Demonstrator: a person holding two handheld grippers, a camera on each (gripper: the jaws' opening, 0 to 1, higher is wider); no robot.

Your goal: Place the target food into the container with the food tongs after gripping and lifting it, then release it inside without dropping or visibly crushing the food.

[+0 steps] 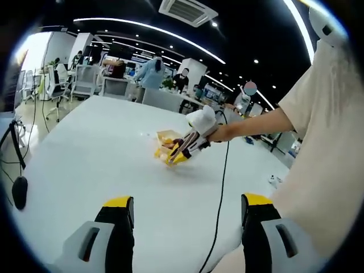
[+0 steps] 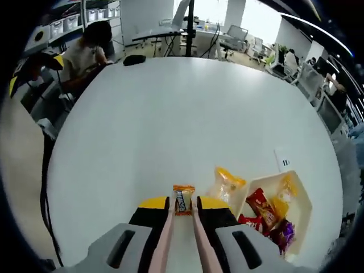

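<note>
My right gripper (image 2: 183,203) is shut on pink food tongs (image 2: 165,239), whose two arms run forward between its jaws. The tong tips pinch a small orange snack packet (image 2: 183,199) over the white table (image 2: 170,114). To its right, a white container (image 2: 303,200) holds red, purple and yellow packets. A yellow packet (image 2: 227,182) lies on the table beside it. In the left gripper view, the right gripper (image 1: 187,145) reaches down beside the container (image 1: 165,136) on a person's arm. My left gripper (image 1: 187,205) hangs open over the near table, holding nothing.
A black cable (image 1: 222,187) trails from the right gripper across the table toward me. A black mouse (image 1: 20,190) lies at the left edge. A small white card (image 2: 282,158) sits beyond the container. Office chairs, desks and people stand around the table.
</note>
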